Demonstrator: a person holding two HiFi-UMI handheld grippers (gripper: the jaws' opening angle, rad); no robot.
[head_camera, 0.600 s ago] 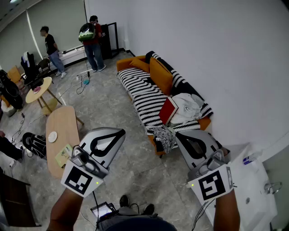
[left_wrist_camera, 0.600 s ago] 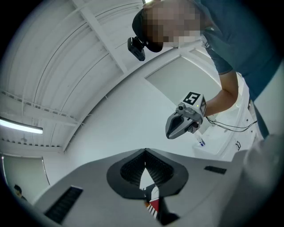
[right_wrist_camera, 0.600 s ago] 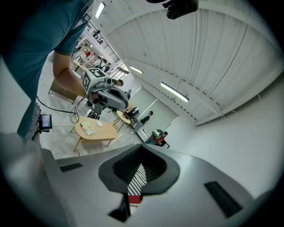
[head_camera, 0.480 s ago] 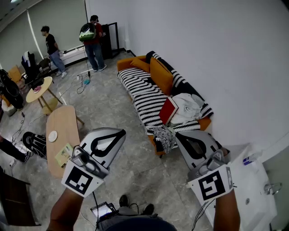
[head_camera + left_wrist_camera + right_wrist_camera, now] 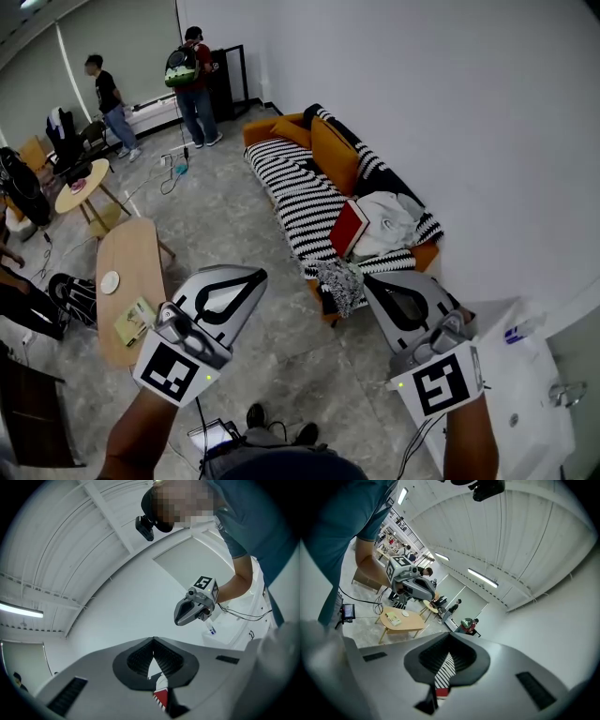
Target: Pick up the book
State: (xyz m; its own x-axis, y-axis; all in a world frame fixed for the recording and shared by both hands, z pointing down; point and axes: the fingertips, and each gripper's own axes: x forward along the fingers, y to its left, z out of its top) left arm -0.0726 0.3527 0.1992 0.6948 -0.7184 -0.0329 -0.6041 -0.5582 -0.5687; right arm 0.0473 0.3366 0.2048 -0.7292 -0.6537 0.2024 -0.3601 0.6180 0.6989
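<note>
Looked down on a grey stone-tiled floor [image 5: 234,239] beneath a plain white wall [image 5: 431,94]. Found a sofa [image 5: 295,187] set against that wall, draped in a black-and-white striped cover, orange cushions [image 5: 333,155] along its back. Saw a long oval wooden table [image 5: 131,258] out on the floor to the left, a small round table [image 5: 80,190] beyond it. Noted two persons [image 5: 194,89] standing at the far end beside a dark cabinet [image 5: 228,80]. Made out a white ribbed ceiling [image 5: 525,536] overhead, lit by strip lights [image 5: 483,577].
</note>
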